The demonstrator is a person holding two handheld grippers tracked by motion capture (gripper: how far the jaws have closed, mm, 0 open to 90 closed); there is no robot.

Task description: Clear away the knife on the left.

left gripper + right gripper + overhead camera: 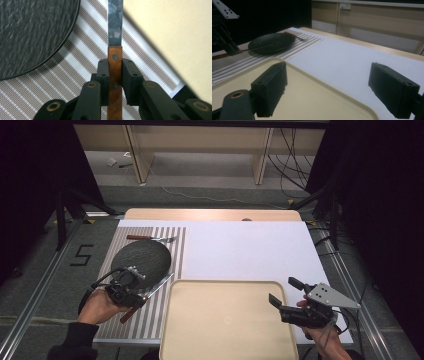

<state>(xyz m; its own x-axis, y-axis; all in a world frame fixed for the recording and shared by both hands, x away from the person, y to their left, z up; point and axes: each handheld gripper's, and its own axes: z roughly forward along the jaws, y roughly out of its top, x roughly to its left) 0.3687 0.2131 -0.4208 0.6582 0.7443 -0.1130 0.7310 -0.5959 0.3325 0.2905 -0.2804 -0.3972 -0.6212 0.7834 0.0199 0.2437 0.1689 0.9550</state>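
Your left claw (pixel 115 75) is clamped on the brown wooden handle of the steel-bladed table knife (pixel 115 37). The knife's long axis runs diagonally over the grey-and-white striped placemat (pixel 107 315), blade tip pointing toward the far corner of the beige plastic tray (pixel 227 320). The tray holds nothing. The dark round stone plate (pixel 142 259) carries no food. Your right claw (pixel 282 292) stands open, jaws wide apart over the tray's right edge.
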